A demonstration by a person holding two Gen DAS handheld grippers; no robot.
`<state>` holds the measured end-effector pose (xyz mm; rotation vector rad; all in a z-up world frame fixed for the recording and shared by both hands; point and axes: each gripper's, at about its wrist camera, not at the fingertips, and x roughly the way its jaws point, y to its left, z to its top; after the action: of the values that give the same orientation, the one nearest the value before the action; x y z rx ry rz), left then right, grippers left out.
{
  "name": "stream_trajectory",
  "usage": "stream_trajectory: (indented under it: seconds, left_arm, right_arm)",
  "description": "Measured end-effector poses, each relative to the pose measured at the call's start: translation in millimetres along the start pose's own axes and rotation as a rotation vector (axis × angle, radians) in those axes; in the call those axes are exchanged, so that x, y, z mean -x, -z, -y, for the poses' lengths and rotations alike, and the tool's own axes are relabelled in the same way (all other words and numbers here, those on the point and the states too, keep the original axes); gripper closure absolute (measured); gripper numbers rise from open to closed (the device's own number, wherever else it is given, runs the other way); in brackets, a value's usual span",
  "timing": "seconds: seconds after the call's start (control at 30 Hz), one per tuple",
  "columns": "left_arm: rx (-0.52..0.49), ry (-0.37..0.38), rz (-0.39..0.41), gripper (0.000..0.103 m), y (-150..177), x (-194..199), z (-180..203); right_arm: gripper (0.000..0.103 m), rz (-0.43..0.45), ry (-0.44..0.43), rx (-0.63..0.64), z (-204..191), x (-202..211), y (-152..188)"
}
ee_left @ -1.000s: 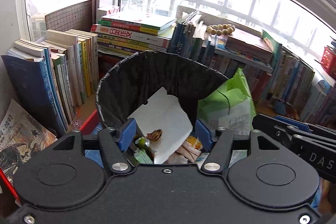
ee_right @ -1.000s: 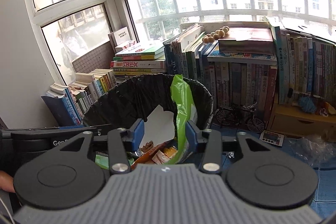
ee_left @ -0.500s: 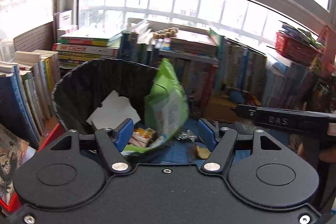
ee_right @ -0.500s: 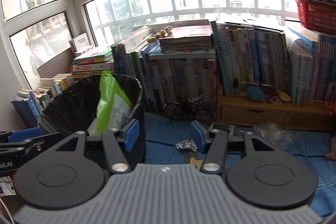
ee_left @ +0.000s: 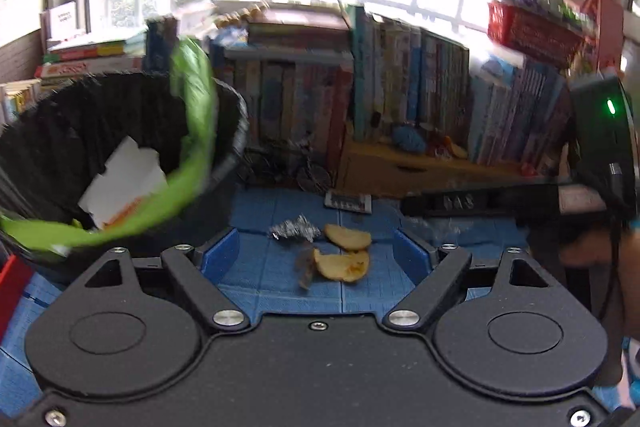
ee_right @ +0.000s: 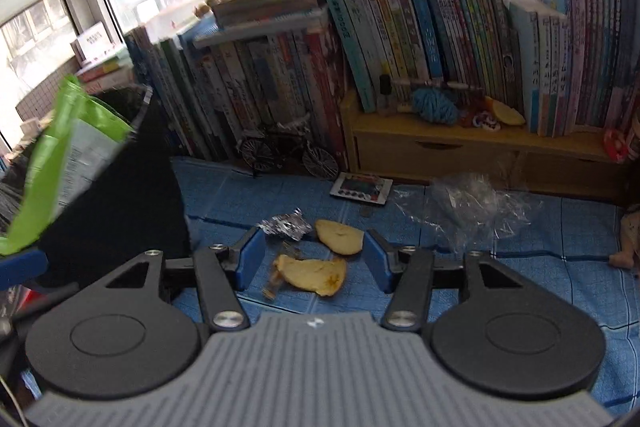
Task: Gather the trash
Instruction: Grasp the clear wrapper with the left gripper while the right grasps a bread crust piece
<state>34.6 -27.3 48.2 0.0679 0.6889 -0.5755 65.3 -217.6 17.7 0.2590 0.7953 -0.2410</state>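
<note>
Two yellow-brown fruit peels (ee_left: 347, 237) (ee_left: 342, 266) and a crumpled foil wad (ee_left: 294, 229) lie on the blue mat (ee_left: 260, 211). My left gripper (ee_left: 316, 251) hovers above them, its jaws opening, holding nothing. My right gripper (ee_right: 314, 255) is open and empty over the same peels (ee_right: 340, 237) (ee_right: 314, 275) and foil wad (ee_right: 286, 227). To the left stands the black-lined trash bin (ee_left: 72, 123), holding a green bag (ee_left: 196, 107) and white paper (ee_left: 124, 175). A crumpled clear plastic wrap (ee_right: 472, 207) lies on the mat to the right.
Rows of books (ee_right: 420, 27) and a low wooden shelf (ee_right: 440, 147) line the back under the windows. A small model bicycle (ee_right: 288, 151) and a flat calculator-like device (ee_right: 360, 189) sit on the mat before the books. A red basket (ee_left: 532, 35) rests on top at the right.
Both grippers have swung right, away from the bin, and dropped toward the mat. The bin has slid to the left of both views. The peels and foil now show between the fingers, and the left jaws stand wider.
</note>
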Motion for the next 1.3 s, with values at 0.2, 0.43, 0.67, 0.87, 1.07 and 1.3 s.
stream_trajectory:
  seconds: [0.2,0.43,0.67,0.87,1.07,1.3]
  left_arm:
    - [0.035,-0.032,-0.150,0.074,35,-78,11]
    - [0.121,-0.178,-0.196,0.076,53,-155,-4]
    - [0.105,-0.183,-0.207,0.076,56,-210,-8]
    - [0.107,-0.154,-0.215,0.070,56,-231,-10]
    - [0.131,-0.159,-0.215,0.068,53,-246,-12]
    - [0.133,-0.126,-0.225,0.068,49,-263,-10]
  right_arm:
    - [0.034,-0.078,-0.042,0.002,29,-46,3]
    - [0.034,-0.137,-0.091,0.005,43,-91,23]
    - [0.037,-0.171,-0.125,-0.064,49,-126,30]
    - [0.072,-0.224,-0.167,-0.092,47,-149,30]
    - [0.093,-0.187,-0.111,-0.135,51,-141,28]
    - [0.088,-0.197,-0.089,-0.186,67,-136,28]
